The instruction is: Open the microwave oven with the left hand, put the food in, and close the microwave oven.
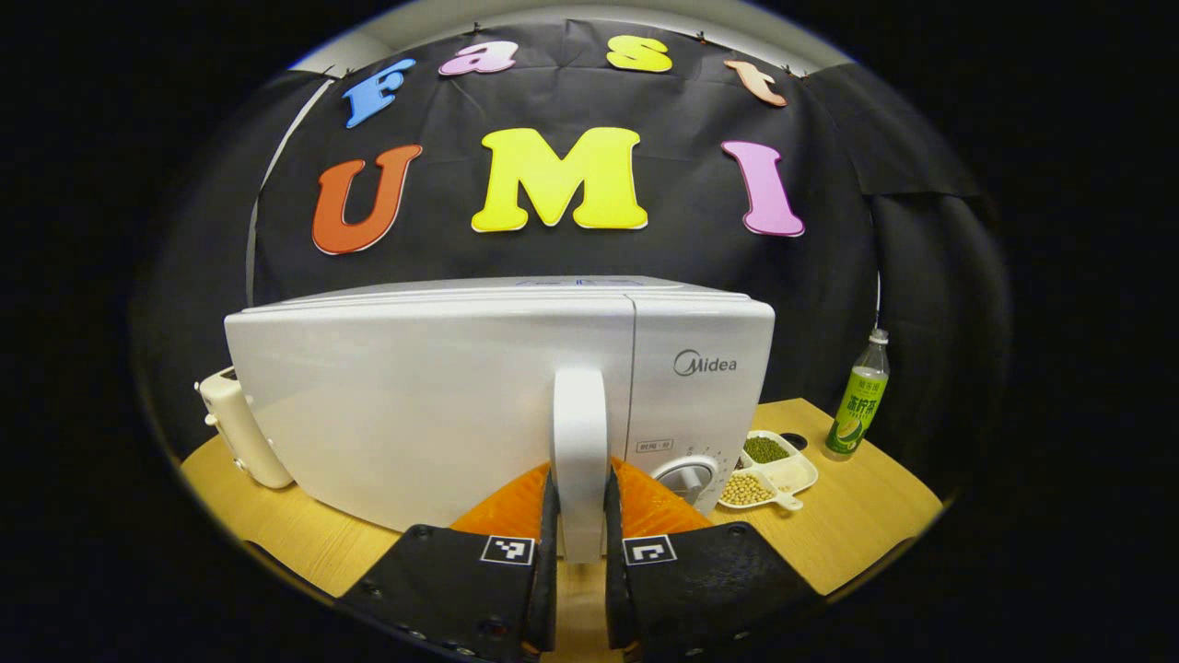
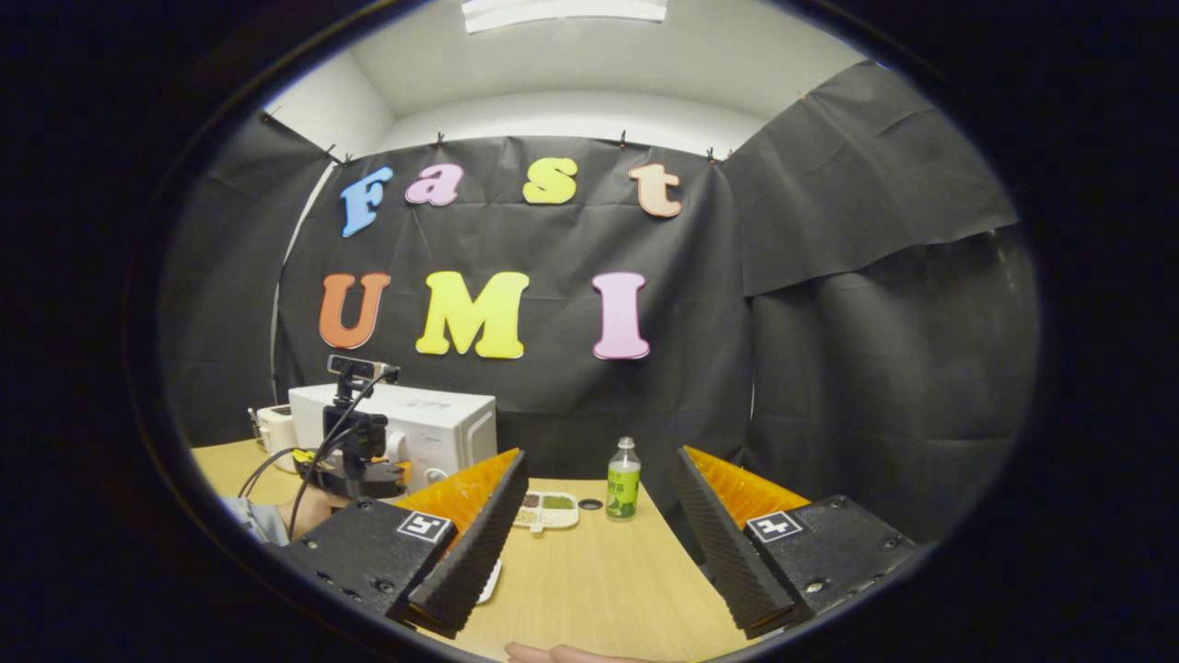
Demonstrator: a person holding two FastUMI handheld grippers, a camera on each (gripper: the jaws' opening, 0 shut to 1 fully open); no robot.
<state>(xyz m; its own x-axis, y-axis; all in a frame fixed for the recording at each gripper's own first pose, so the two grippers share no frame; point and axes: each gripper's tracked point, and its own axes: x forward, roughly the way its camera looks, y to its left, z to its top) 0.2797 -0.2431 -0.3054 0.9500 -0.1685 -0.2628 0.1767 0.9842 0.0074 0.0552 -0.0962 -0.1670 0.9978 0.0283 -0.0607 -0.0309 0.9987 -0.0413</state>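
The left gripper [image 1: 580, 529] has its jaws closed on the white handle [image 1: 579, 442] of the microwave oven [image 1: 442, 387], whose door is shut. The right gripper [image 2: 599, 516] hovers over the bench [image 2: 599, 580], jaws wide open and empty, with the divided food dish [image 2: 548, 506] at its 12 o'clock, left of a green bottle [image 2: 624, 483].

One white microwave oven [image 1: 497, 405] stands on one wooden table [image 1: 857, 516], its door carrying one upright handle [image 1: 580, 460]. One green drink bottle [image 1: 858, 396] sits at the far right, with one divided dish of beans [image 1: 769, 470] near it, its visible compartments holding green and yellow beans. One small cream appliance [image 1: 241, 428] sits left of the oven. Two grippers appear: one left gripper [image 1: 580, 543], one right gripper [image 2: 599, 525].
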